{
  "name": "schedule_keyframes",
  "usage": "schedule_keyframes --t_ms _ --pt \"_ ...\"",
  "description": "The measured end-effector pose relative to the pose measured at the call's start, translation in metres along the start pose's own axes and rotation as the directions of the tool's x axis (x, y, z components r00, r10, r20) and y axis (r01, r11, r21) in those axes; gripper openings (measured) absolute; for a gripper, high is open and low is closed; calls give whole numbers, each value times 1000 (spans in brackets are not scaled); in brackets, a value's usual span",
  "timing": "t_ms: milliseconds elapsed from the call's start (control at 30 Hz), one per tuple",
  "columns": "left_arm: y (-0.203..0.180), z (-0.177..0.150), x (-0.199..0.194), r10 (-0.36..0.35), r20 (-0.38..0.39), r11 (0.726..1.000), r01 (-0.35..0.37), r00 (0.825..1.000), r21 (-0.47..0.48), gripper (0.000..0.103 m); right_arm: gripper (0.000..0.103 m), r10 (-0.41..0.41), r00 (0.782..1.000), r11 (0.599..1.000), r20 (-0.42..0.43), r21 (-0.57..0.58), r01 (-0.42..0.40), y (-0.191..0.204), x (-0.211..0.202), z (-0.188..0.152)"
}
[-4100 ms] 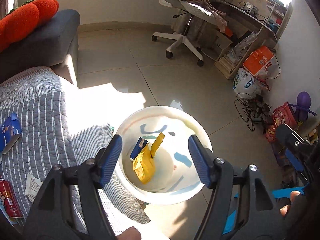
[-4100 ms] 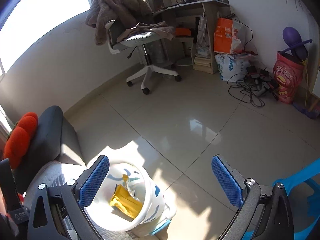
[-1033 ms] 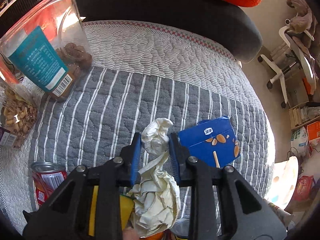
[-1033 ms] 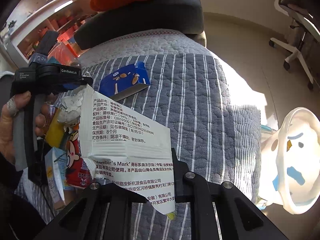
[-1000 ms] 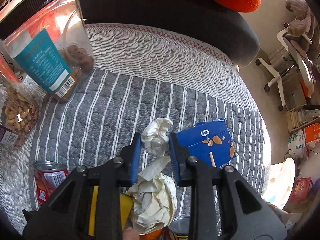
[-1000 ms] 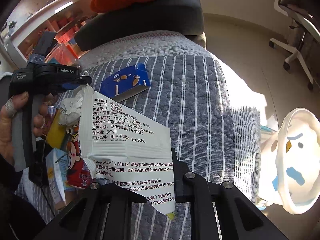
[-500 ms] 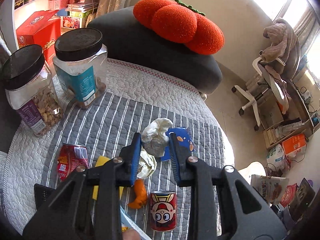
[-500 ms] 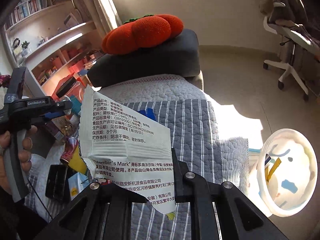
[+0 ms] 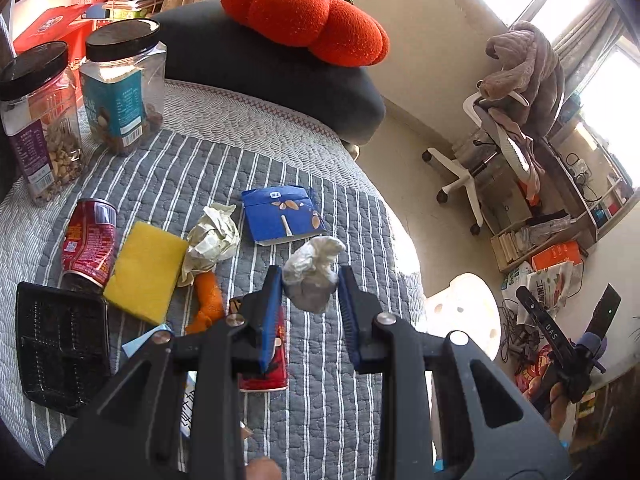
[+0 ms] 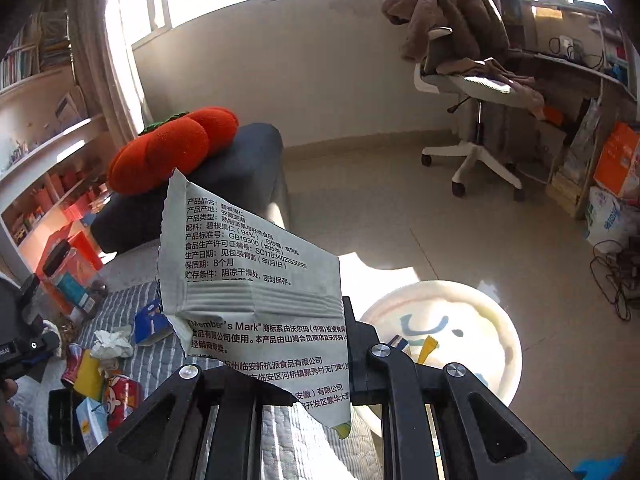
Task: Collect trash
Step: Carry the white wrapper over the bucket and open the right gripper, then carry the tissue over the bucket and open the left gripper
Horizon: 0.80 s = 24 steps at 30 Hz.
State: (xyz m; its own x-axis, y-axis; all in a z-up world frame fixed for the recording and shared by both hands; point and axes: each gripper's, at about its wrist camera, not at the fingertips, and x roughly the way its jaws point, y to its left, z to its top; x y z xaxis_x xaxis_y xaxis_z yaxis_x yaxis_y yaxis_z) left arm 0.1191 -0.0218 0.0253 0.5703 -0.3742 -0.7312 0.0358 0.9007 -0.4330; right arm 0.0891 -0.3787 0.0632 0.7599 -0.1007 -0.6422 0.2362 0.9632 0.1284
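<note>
My left gripper (image 9: 310, 288) is shut on a crumpled white tissue ball (image 9: 312, 274) and holds it above the grey striped quilt (image 9: 192, 172). My right gripper (image 10: 260, 320) is shut on a flat white snack wrapper (image 10: 256, 284) with printed text, held up in the air. The white trash bin (image 10: 472, 308) stands on the floor, right of the couch, with a yellow wrapper (image 10: 425, 350) inside; its rim also shows in the left wrist view (image 9: 466, 312). On the quilt lie a second crumpled paper (image 9: 212, 236), a blue snack box (image 9: 280, 220) and a red can (image 9: 90, 240).
A yellow sponge (image 9: 146, 268), an orange peel (image 9: 208, 300), a black tray (image 9: 60, 344) and another red can (image 9: 272, 372) lie on the quilt. Two nut jars (image 9: 120, 84) stand at the back left. An orange cushion (image 9: 308, 20) sits on the armrest. An office chair (image 10: 468, 92) stands across the floor.
Both grippers have risen and swung toward the bin side, each keeping its load. The tissue is lifted higher off the quilt; the bin is now below the right gripper's wrapper.
</note>
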Motion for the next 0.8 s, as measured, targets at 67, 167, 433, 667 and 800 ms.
schedule_keyframes --t_ms 67,167,433,667,800 --pt "-12 -3 5 -13 -8 1000 13 1000 9 30 19 -40 999 998 -18 43 40 -19 10 1" --pt "-27 -9 15 -29 -27 999 30 999 22 30 19 -55 997 989 -55 135 62 -49 24 3" --pt "-82 -21 41 -70 -86 992 78 994 98 30 79 -12 998 958 -65 285 30 -99 13 6" --pt "-150 -26 60 -124 -125 973 146 984 180 30 84 -120 993 958 -3 261 117 -110 -23 14" --pt "-189 -28 75 -150 -156 958 183 976 220 30 87 -226 974 943 26 256 212 -126 -42 20"
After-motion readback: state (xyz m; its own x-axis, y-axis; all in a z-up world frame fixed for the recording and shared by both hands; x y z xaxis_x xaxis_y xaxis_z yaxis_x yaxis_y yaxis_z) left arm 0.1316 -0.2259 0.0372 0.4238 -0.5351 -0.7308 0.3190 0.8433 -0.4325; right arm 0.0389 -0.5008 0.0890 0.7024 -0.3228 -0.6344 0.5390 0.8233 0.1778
